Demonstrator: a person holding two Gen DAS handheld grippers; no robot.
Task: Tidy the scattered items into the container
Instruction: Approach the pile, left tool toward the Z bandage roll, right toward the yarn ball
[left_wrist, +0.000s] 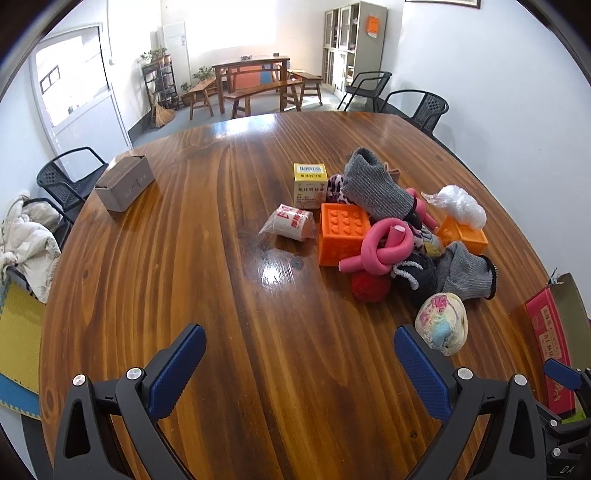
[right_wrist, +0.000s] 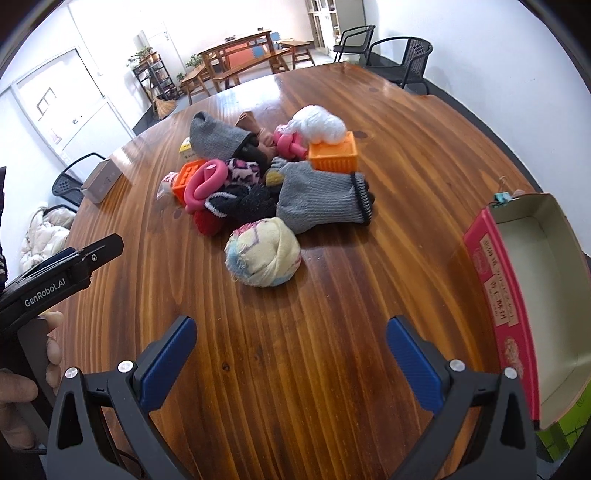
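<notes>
Ribbed blue pads (right_wrist: 168, 363), glossy grained table (right_wrist: 295, 350).

On the bench (left_wrist: 184, 277), two orange studded blocks (left_wrist: 341, 232) (left_wrist: 463, 234) are counted, along with two pink foam rollers (left_wrist: 376, 247) (right_wrist: 290, 144) twisted into knots. Two grey knitted socks (left_wrist: 373, 184) (left_wrist: 467, 273) are seen, one pale rolled sock ball (right_wrist: 264, 254), one red ball (left_wrist: 369, 286), and one white crumpled plastic bag (left_wrist: 460, 206). One yellow carton (left_wrist: 310, 184), one small sealed packet (left_wrist: 290, 223) and one grey cardboard box (left_wrist: 123, 182) are counted. One open pink-sided container (right_wrist: 498, 295) is present. Two tools are seen, one left (left_wrist: 299, 373) and one right (right_wrist: 291, 362).
</notes>
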